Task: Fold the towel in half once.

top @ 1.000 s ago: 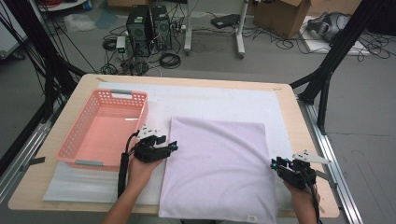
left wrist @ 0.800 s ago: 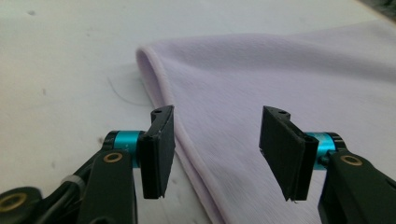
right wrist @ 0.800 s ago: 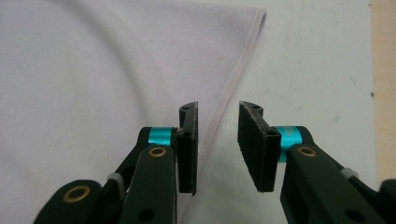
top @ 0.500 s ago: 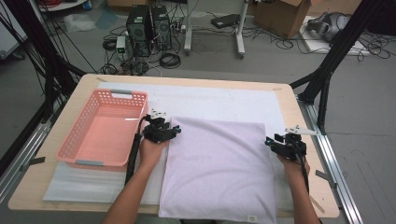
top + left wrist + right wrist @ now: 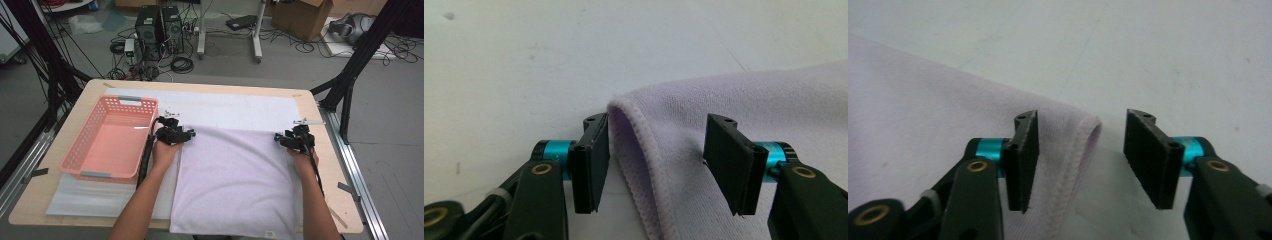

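A pale lilac towel lies spread flat on the white sheet covering the counter, its near edge hanging over the person's side. The left tool sits at the towel's far left corner; its jaws have just been opening and stand apart, the hemmed corner between them with no pad pressing it. The right tool sits at the far right corner, jaws likewise parted around the folded hem. A pink basket stands just left of the towel.
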`<state>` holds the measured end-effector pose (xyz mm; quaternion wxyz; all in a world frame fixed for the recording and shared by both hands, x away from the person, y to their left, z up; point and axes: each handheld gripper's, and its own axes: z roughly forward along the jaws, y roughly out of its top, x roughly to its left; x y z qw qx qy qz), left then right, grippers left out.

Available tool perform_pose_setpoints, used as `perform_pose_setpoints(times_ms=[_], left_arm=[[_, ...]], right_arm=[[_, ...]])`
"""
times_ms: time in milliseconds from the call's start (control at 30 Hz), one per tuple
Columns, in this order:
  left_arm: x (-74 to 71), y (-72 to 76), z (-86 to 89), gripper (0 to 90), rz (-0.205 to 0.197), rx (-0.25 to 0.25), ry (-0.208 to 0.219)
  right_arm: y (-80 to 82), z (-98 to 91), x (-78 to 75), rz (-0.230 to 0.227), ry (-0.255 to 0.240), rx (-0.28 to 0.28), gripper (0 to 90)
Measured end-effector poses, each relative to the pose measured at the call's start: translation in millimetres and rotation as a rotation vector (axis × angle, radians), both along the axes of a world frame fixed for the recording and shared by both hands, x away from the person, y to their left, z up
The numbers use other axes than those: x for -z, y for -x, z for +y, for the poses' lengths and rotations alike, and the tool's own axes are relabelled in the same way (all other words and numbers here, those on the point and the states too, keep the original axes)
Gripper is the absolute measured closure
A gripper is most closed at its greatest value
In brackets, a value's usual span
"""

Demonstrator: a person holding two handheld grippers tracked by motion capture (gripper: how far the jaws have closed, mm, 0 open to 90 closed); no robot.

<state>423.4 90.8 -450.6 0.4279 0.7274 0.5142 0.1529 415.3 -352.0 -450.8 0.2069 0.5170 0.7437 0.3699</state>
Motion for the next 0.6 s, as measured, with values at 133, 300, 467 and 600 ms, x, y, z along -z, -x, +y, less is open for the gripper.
perform_pose_setpoints(times_ms=[133,300,467,600], left_arm=[[1.0,-0.6,-3.2,42.8,-0.009,0.003,-0.003],[-0.1,0.6,-3.4,42.0,-0.006,0.012,-0.014],[0.8,0.2,-3.7,44.5,-0.018,0.016,-0.033],[0.8,1.1,-5.0,57.6,-0.041,0.021,-0.09]], right_arm=[[-5.9,5.8,-1.8,-0.012,0.026,-0.086,83.7],[-6.2,1.1,-0.6,-0.045,0.04,0.104,83.3],[-3.0,-2.5,-5.4,-0.034,0.018,0.106,59.6],[4.8,-15.8,-13.4,-0.001,-0.067,0.106,51.8]])
